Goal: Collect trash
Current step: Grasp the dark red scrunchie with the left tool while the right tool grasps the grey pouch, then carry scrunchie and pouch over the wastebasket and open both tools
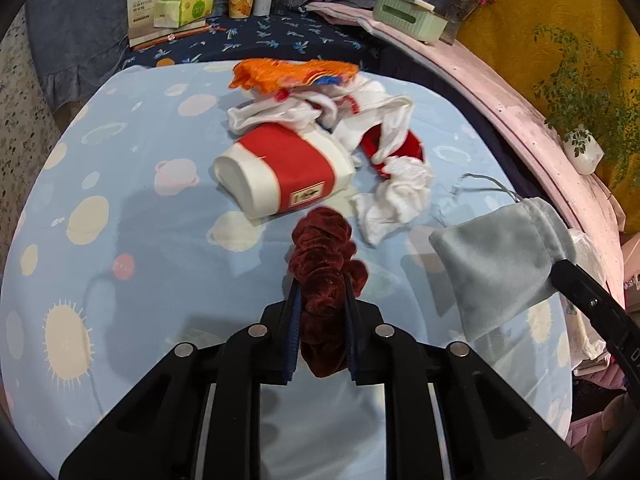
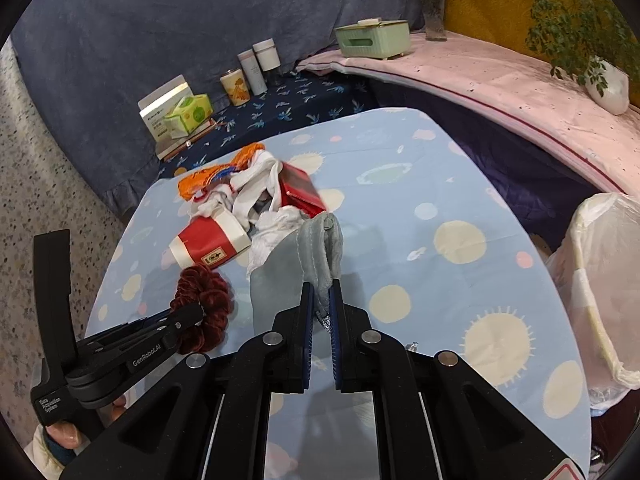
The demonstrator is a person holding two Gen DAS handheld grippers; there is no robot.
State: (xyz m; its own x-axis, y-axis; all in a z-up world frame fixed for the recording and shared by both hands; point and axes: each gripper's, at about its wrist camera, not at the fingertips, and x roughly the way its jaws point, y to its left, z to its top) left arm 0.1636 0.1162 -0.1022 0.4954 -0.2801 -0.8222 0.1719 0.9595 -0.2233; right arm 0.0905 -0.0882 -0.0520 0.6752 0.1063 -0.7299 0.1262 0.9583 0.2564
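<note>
My left gripper [image 1: 320, 292] is shut on a dark red velvet scrunchie [image 1: 322, 256], held above the table; it also shows in the right wrist view [image 2: 204, 300]. My right gripper [image 2: 320, 292] is shut on a grey drawstring pouch [image 2: 296, 268], which also shows in the left wrist view [image 1: 504, 264]. Beyond lies a pile: a red and white paper box [image 1: 280, 172], white socks with red trim [image 1: 384, 184] and an orange wrapper [image 1: 288, 74].
The table has a light blue cloth with suns and planets [image 1: 120, 240]. A bin lined with a white bag [image 2: 604, 280] stands at its right. Behind are a tissue pack [image 1: 184, 6], cups, a green box [image 1: 408, 16] and plants on a pink ledge [image 2: 500, 92].
</note>
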